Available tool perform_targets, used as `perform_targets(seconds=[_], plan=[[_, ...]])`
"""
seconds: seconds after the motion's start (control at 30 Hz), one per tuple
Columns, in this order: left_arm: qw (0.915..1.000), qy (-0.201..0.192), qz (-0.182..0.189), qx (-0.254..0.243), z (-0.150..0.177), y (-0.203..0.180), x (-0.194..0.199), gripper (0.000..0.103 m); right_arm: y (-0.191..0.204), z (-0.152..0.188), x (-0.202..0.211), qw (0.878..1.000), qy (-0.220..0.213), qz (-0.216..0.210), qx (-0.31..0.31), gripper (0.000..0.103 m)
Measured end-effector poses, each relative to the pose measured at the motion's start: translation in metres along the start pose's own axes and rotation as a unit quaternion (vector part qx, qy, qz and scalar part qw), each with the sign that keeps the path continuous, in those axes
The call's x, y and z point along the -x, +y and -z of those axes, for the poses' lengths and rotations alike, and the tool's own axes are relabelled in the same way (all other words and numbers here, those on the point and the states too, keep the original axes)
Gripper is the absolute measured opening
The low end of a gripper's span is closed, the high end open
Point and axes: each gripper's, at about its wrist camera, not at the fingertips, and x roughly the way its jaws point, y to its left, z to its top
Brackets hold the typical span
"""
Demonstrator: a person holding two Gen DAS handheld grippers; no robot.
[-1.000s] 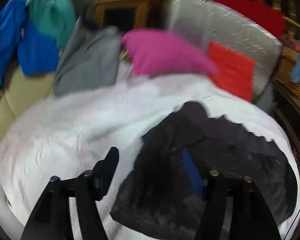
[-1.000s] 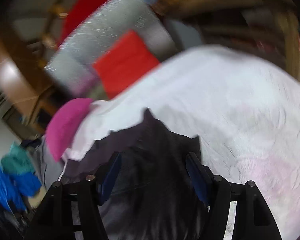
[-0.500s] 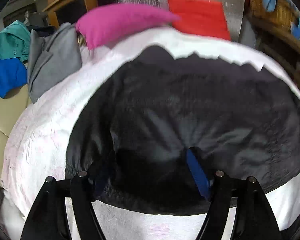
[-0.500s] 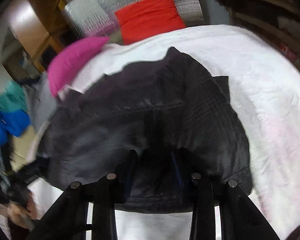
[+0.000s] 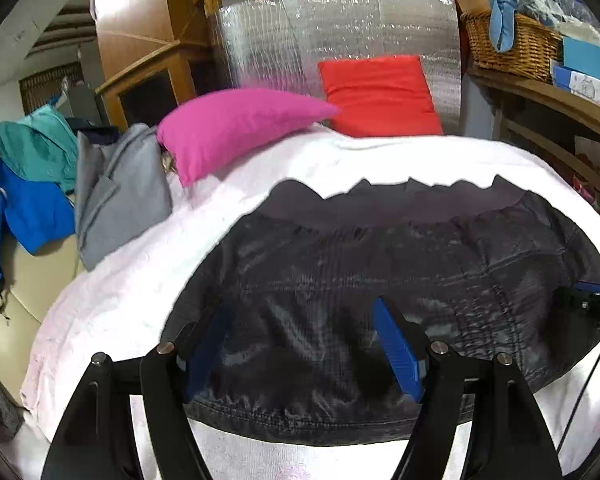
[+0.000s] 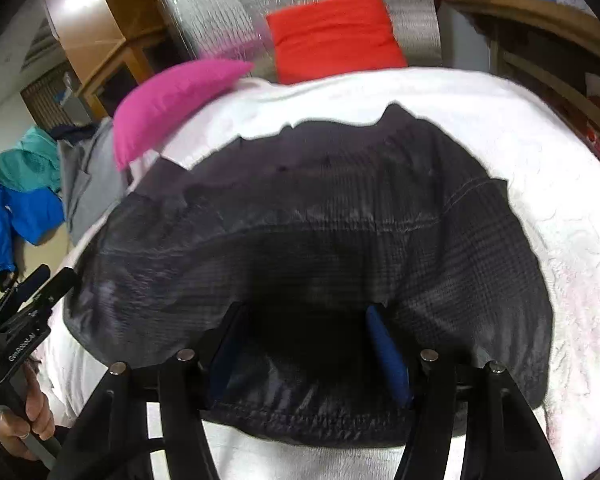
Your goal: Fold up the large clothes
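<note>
A bed (image 5: 112,300) under one white quilted cover fills both wrist views, and one large dark jacket (image 5: 380,264) lies spread across its middle, the stitched hem along the bed's near edge and the jagged far side toward the head. At the head lie two cushions, one pink cushion (image 5: 236,128) and one red cushion (image 5: 380,96), against a silver foil panel (image 5: 340,36). Off the bed's left edge sit three other garments: a grey one (image 5: 116,192), a teal one (image 5: 36,148) and a blue one (image 5: 28,208). The jacket looks thin, light and slippery, likely to slide and puff rather than hold a crease; the sewn hem seems the firmest place to pinch. The left tongs (image 5: 300,344) stand wide over the hem, pads clear of the cloth. The right tongs (image 6: 308,344) have just been opening and straddle a fold of the hem without pressing it.
</note>
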Motion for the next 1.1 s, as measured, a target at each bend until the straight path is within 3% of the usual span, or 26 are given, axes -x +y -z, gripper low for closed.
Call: perform_targets(seconds=[0.23, 0.33, 0.47, 0.57, 0.87, 1.1], plan=[[0.9994, -0.015, -0.018, 0.027, -0.011, 0.002, 0.05, 0.082, 0.01, 0.012, 0.08, 0.994, -0.097, 0.05, 0.017, 0.066], [0.9988, -0.031, -0.029, 0.027, -0.016, -0.001, 0.081, 0.085, 0.019, 0.018, 0.114, 0.992, -0.108, 0.07, 0.02, 0.067], [0.9959, -0.071, -0.054, 0.015, -0.02, -0.008, 0.131, 0.094, 0.034, 0.021, 0.164, 0.987, -0.134, 0.082, 0.025, 0.077], [0.9942, -0.091, -0.056, 0.016, -0.022, -0.008, 0.162, 0.096, 0.048, 0.027, 0.202, 0.982, -0.158, 0.097, 0.035, 0.079], [0.9889, -0.133, -0.062, 0.025, -0.024, 0.002, 0.245, 0.099, 0.082, 0.052, 0.27, 0.972, -0.192, 0.124, 0.054, 0.081], [0.9844, -0.157, -0.071, 0.035, -0.025, 0.01, 0.285, 0.101, 0.098, 0.068, 0.294, 0.972, -0.198, 0.115, 0.045, 0.082]])
